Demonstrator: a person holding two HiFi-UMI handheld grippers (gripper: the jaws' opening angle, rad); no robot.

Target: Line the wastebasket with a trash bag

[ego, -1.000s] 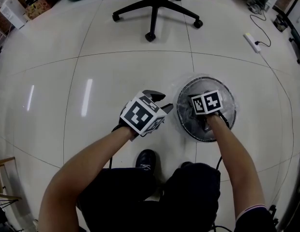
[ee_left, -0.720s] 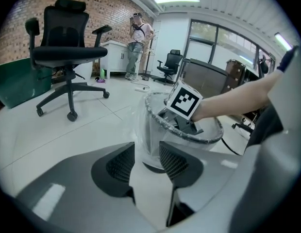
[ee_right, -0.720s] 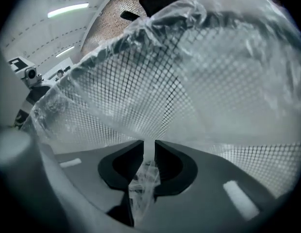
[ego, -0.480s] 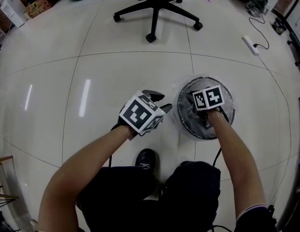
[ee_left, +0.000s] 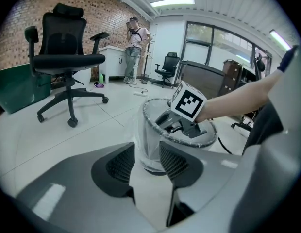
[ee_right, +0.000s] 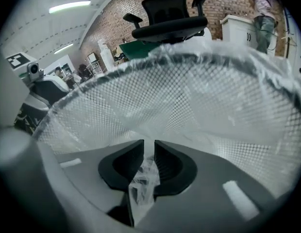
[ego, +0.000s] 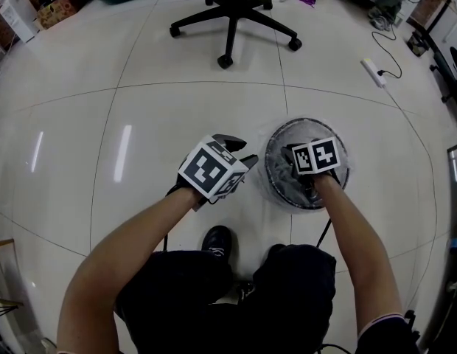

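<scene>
The right claw (ee_right: 149,153), down inside the wastebasket (ego: 271,172) on the floor (ego: 177,116), has just been opening with trash bag (ee_right: 142,181) film loose between its jaws, while the left claw (ee_left: 146,160) hangs released and empty at the basket's nine o'clock

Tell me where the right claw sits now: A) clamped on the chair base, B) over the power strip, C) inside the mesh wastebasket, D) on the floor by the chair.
C: the right claw is down inside the wastebasket, mesh wall all round it; its jaws have just been opening, trash bag film loose between them.
</scene>
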